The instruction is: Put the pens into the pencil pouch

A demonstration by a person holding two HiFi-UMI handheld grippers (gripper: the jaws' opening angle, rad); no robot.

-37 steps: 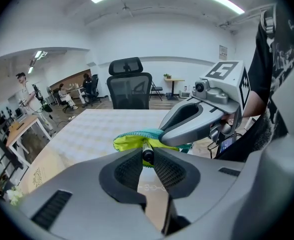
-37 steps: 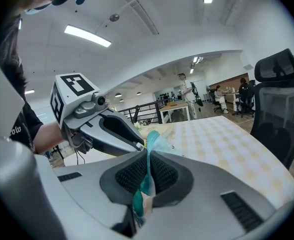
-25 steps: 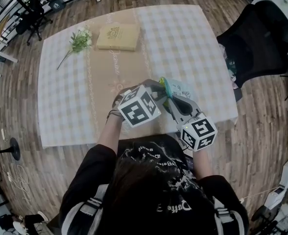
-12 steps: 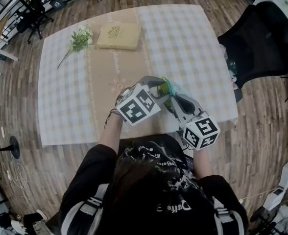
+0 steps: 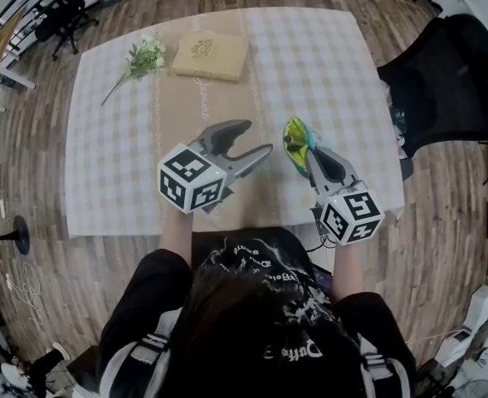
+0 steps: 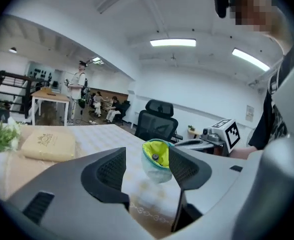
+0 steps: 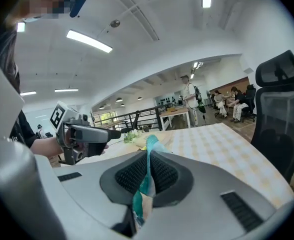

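Tan book, flower sprig, office chair

pencil pouch ahead of left gripper; book, flower sprig far.

I stand at the near edge of a table under a pale checked cloth with a tan band down its middle. Around it the floor is brown wood plank. A black office chair sits off the table's right edge, and a dark chair stands beyond its far left corner. Overhead, strip lights glow on a white ceiling, and the walls are white. Far off are a white desk, a dark railing and seated people.
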